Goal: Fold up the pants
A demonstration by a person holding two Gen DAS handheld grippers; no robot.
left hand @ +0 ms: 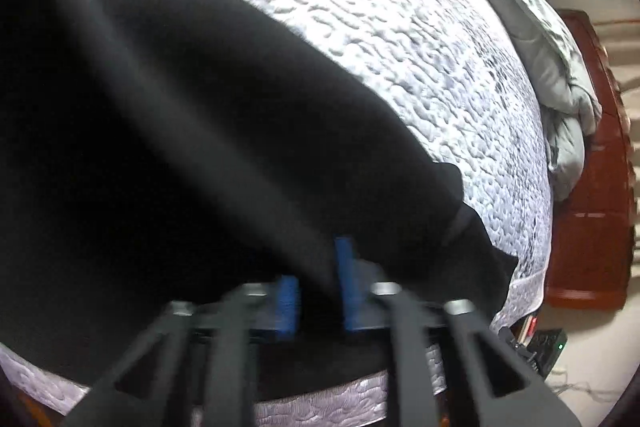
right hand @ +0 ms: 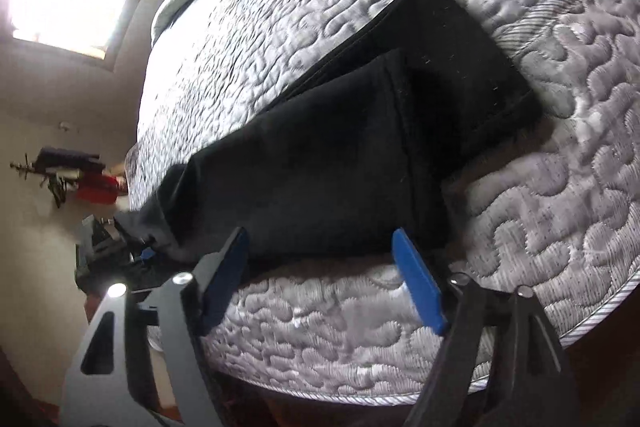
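Judging progress: pants [right hand: 340, 155] partly folded on the bed [right hand: 540, 227]; left gripper [left hand: 316, 291] clamps cloth, right gripper [right hand: 324, 267] fingers apart; more folding left.

Bare mattress [left hand: 400, 47] beyond pants [left hand: 180, 127]

Left tool [left hand: 316, 291], right tool [right hand: 320, 279]: black linkage arms, blue pads, silver screws.

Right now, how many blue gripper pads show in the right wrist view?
3. Two are the right gripper's own pads, one at lower left and one at lower right. A small third shows far left, by the pants' end; others may be hidden.
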